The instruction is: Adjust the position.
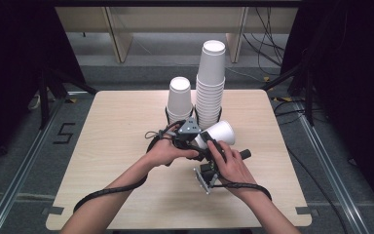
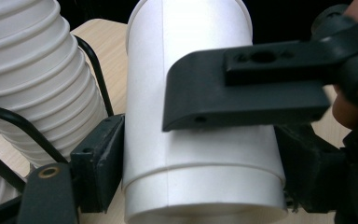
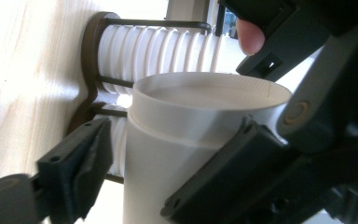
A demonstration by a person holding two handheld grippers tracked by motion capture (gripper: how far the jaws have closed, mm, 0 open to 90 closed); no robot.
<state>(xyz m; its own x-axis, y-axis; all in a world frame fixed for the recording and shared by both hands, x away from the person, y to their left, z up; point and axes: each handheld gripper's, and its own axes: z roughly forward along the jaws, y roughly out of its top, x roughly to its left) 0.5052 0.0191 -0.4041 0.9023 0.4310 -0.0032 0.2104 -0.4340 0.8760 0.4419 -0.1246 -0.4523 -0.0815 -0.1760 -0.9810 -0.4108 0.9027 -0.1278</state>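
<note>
A white paper cup (image 1: 219, 132) lies on its side above the table's middle, held between both hands. My left gripper (image 1: 196, 141) is shut on it: in the left gripper view both pads press the cup (image 2: 191, 37) near its base. My right gripper (image 1: 213, 148) reaches in from the near side, and one of its fingers (image 2: 242, 93) crosses the cup's wall. In the right gripper view the cup (image 3: 205, 98) stands between the open jaws of my right gripper (image 3: 154, 168). The right pad lies against it and the left pad (image 3: 81, 165) stands a little off.
Two stacks of white cups stand in black wire holders at the table's (image 1: 117, 146) back middle: a tall one (image 1: 210, 83) and a short one (image 1: 179, 100). The tall stack (image 2: 32, 79) is close beside the held cup. Cables trail from both grippers.
</note>
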